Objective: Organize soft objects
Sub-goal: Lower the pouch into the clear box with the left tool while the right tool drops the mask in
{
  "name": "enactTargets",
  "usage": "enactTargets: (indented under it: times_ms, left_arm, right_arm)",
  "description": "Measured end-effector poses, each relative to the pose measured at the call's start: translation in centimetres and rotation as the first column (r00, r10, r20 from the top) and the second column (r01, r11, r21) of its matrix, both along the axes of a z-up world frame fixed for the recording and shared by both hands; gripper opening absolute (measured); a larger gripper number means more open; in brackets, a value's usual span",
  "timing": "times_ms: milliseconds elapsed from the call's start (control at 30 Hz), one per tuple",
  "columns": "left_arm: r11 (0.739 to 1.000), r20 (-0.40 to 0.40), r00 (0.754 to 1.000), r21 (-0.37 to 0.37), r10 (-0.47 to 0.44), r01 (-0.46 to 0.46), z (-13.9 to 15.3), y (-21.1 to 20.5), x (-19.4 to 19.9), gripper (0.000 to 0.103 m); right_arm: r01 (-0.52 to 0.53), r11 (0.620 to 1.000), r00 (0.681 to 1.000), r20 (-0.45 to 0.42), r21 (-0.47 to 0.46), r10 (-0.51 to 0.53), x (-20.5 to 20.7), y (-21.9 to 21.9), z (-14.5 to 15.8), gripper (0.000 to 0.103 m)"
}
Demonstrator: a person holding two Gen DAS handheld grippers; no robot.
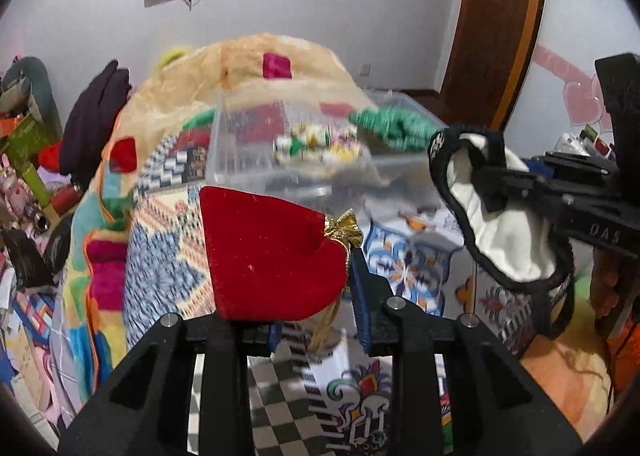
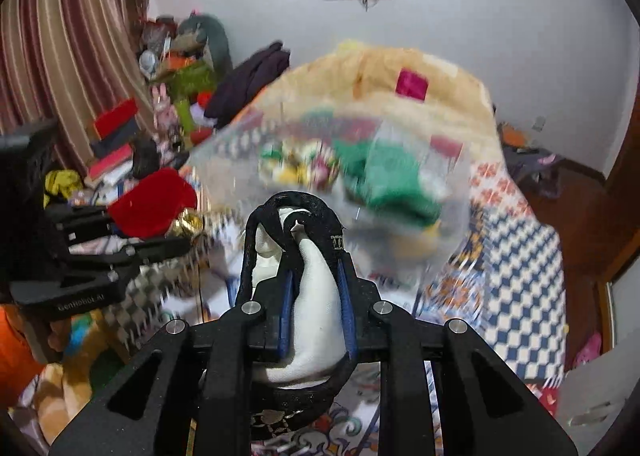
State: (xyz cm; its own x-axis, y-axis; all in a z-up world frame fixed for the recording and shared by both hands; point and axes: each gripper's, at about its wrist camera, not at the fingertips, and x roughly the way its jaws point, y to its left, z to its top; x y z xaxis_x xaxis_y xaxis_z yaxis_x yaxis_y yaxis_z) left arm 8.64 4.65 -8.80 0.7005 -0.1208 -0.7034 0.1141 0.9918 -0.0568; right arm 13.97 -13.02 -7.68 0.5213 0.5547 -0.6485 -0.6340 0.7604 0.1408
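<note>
Holding two soft things up at once here: we've got a red velvet pouch (image 1: 272, 256) with a gold bow at its neck, and a white cloth piece (image 2: 316, 296) edged with a black patterned band. Both hang in the air in front of a clear plastic bin (image 1: 320, 167) that sits on the bed, with green fabric (image 1: 396, 127) and some small colourful bits inside it, all pretty blurred.

Our left gripper (image 1: 316, 304) is pinched narrow on the pouch, blue pads pressing near the gold drawstring end. Our right gripper (image 2: 314, 296) is closed down to a narrow gap on the white cloth, and the black band loops up over the fingertips.

Left wrist view shows the right gripper coming in from the right side with the cloth dangling off it, plus a brown door (image 1: 500, 15). Right wrist view gives us the striped curtain (image 2: 68, 35) and a cluttered pile of stuff along the wall. Behind the bin in both views sits a big peach blanket (image 1: 280, 67) heaped on the patterned bedsheet (image 1: 408, 268).
</note>
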Motion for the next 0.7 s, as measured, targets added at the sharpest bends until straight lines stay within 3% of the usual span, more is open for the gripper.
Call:
enactTargets:
  times_ms: [333, 700]
  left_arm:
    - [1.000, 0.109, 0.994, -0.007, 0.016, -0.016, 4.3, 1.0, 2.1, 0.029]
    - [1.000, 0.120, 0.993, -0.020, 0.023, -0.021, 5.1, 0.8, 6.7, 0.029]
  right_arm:
    - [0.076, 0.990, 0.990, 0.113, 0.116, -0.089, 2.9, 0.0, 4.8, 0.019]
    - [0.161, 0.975, 0.976, 0.125, 0.152, -0.181, 7.2, 1.3, 5.2, 0.019]
